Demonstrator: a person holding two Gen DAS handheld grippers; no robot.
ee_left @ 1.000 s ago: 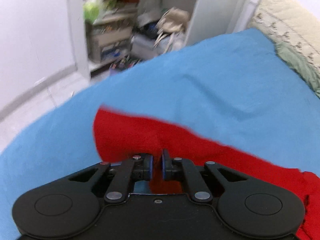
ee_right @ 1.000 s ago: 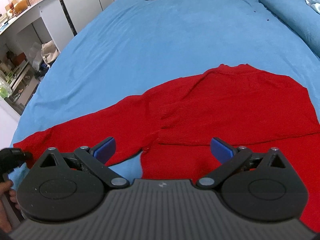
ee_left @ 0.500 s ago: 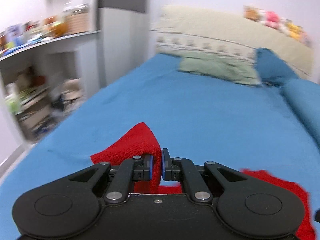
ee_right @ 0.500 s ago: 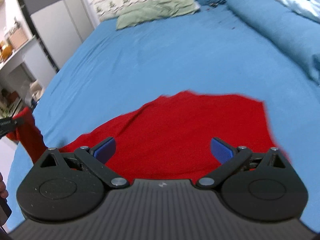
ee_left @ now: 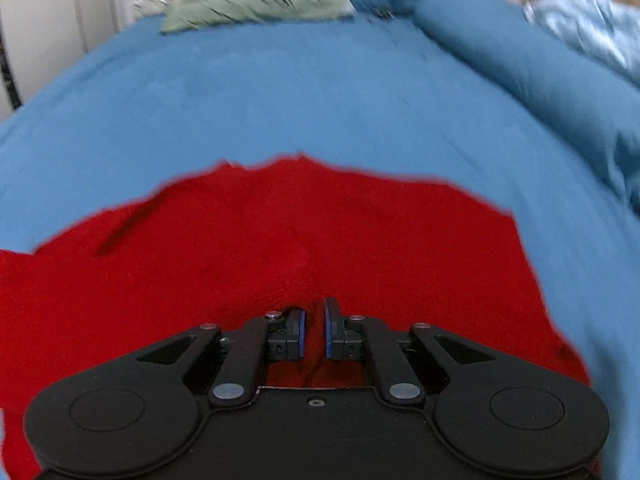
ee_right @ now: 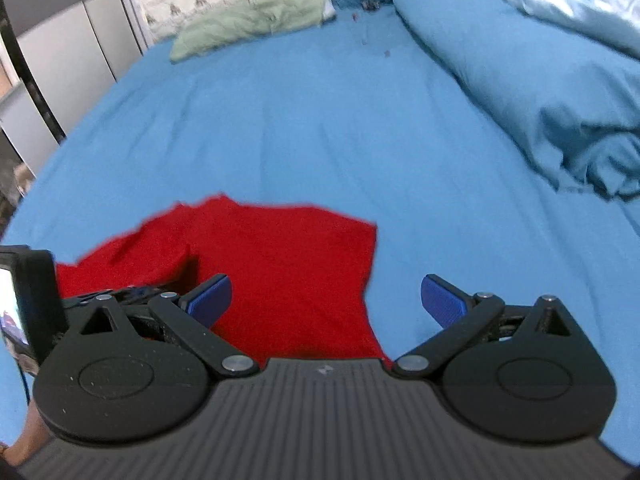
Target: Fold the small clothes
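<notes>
Red garment (ee_left: 280,248) lies spread on the blue bed (ee_left: 320,100). Left tool (ee_left: 312,330) over it — jaws opening, a narrow gap, cloth no longer pinched. Right tool (ee_right: 325,300) spread wide, holding nothing — at the garment's right edge.

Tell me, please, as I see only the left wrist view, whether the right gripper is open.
Observer: Yes, the right gripper is wide open, with nothing in it.
Operator: Thank you. Where does it sit relative to the sweater?
Observer: It straddles the right edge of the sweater: one finger is over red knit, the other over bare sheet.
</notes>
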